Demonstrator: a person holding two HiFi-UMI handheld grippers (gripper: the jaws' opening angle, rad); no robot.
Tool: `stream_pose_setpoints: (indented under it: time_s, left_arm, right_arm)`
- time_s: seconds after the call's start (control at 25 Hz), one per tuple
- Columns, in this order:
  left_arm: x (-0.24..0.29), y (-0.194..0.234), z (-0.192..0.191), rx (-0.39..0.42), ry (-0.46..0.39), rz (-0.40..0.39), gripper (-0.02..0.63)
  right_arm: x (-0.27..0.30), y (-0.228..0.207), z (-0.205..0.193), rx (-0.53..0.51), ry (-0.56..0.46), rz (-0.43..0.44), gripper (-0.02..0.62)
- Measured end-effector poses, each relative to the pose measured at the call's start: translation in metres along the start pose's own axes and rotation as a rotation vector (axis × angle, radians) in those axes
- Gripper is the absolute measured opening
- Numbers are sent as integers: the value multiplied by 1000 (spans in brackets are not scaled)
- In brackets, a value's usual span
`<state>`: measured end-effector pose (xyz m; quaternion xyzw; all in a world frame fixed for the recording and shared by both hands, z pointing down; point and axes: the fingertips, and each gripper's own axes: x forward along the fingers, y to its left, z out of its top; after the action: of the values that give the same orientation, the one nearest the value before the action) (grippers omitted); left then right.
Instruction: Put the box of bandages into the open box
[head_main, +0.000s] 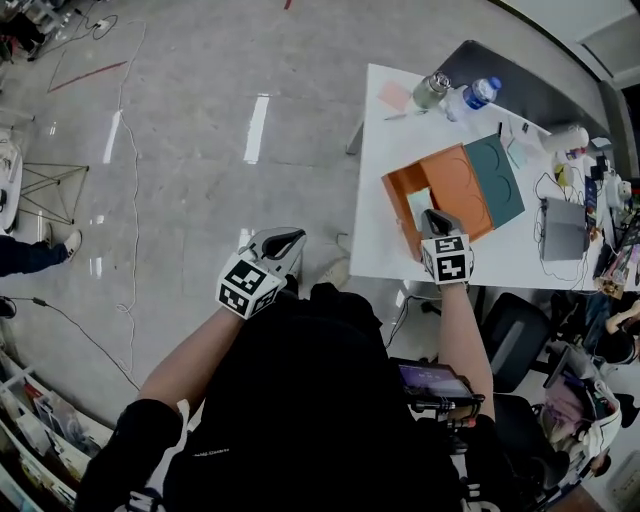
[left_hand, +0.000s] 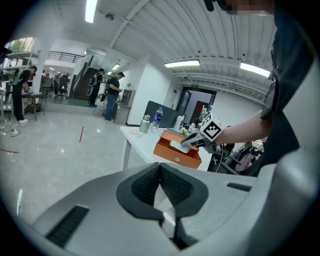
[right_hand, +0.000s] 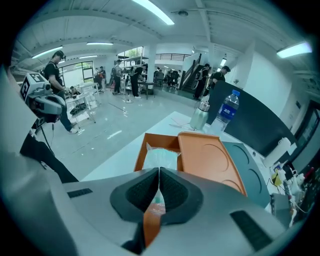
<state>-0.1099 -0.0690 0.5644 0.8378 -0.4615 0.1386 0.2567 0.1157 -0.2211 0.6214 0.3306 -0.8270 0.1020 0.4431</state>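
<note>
The person stands beside a white table (head_main: 388, 140), and the orange box (right_hand: 141, 151) lies open on it, with the lid (right_hand: 207, 159) folded back to the right side.

The right gripper (right_hand: 159, 174) is at the near end of the box. Its jaws are almost fully together, and a thin pale edge shows between them. I judge that they pinch the near edge of the bandages (right_hand: 161, 154), a pale green pack in clear wrap. The pack lies over the left part of the box, between the orange walls. In the left gripper view it seems to sit at about the height of the rim, touching the gripper tip, so I cannot say that it rests flat on the bottom.

The left gripper (left_hand: 160, 167) is well apart from the table, over the floor. Its jaws are pressed together and nothing is between them. It takes no part in the work.

The task looks nearly done: the pack is carried to the box and is inside its outline. What is left, as I judge it, is to lower the pack a little, open the right jaws and pull the gripper away without dragging the wrap out. Closing the lid is not asked.
</note>
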Motion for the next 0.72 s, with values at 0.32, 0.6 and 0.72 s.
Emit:
stream_pose_setpoints:
  time_s: [0.32,0.6,0.72]
  left_arm:
    - [-10,6,-8,-50,-14,82,9]
    - [-15,6,-8,-67,-28,112,9]
    - [-17,8,-8,-70,-27,118,9]
  right_arm:
    - [27,4,5,-17,76,63,31]
    - [36,4,3,-1,118,78,32]
    - [35,4,4,15,122,76,38]
